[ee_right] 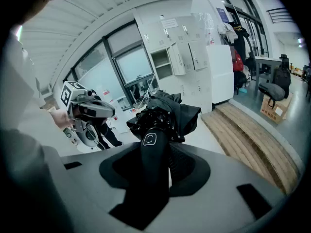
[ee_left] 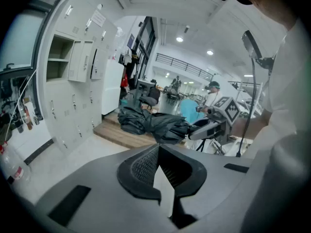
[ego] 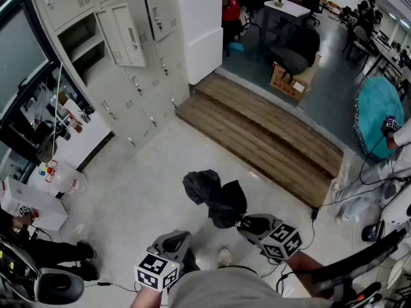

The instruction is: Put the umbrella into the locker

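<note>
A folded black umbrella hangs in the air over the pale floor, bunched and loose. My right gripper is shut on its black handle, and the canopy sticks out past the jaws. In the left gripper view the umbrella and right gripper show ahead. My left gripper sits lower left of the umbrella, apart from it, with its jaws shut on nothing. The grey lockers stand at the upper left, with one door swung open beside an open compartment.
A low wooden platform runs diagonally right of the lockers, next to a white cabinet. A cardboard box and office chair stand behind it. A seated person and a white box are at the left. Cables lie at the right.
</note>
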Demonstrator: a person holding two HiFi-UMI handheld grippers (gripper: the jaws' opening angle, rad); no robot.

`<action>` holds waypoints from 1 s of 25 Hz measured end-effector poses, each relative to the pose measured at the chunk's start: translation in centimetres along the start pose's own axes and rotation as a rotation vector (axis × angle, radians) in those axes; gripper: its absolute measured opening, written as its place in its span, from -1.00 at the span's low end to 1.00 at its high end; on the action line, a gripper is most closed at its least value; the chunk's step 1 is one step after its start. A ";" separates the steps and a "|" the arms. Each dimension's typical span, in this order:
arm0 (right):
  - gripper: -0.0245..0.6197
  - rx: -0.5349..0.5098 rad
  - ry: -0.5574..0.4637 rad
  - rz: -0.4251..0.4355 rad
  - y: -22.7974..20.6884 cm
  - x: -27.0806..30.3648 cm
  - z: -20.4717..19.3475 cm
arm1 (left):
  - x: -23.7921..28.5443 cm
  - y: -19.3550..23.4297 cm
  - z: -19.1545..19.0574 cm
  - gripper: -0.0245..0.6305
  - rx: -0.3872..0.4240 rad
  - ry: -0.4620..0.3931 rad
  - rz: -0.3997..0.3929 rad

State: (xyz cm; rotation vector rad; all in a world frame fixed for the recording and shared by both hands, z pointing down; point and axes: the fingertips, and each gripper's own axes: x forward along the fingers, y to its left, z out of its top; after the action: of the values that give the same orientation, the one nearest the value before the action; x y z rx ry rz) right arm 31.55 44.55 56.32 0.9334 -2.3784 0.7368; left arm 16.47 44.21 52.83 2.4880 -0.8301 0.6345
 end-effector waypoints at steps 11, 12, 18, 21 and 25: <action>-0.45 0.011 -0.048 -0.037 -3.0 2.9 5.9 | 1.4 5.6 3.6 -0.89 0.006 -0.041 -0.017; -0.45 0.006 -0.048 -0.038 -3.2 3.6 7.1 | 1.5 6.8 4.4 -0.89 0.008 -0.050 -0.019; -0.45 -0.029 -0.042 -0.037 -3.3 8.9 14.7 | 0.6 13.6 7.9 -0.89 0.022 -0.085 -0.033; -0.45 -0.030 -0.071 -0.029 -3.1 12.5 19.0 | -0.6 17.6 8.5 -0.89 0.042 -0.083 -0.024; -0.45 -0.045 -0.093 -0.017 -3.1 17.1 24.3 | -2.1 23.3 8.9 -0.89 0.027 -0.083 0.018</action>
State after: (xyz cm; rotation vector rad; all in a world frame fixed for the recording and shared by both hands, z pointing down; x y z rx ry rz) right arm 16.99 19.34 49.52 0.9877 -2.4538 0.6439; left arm 2.51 23.53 50.55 2.5486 -0.8810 0.5548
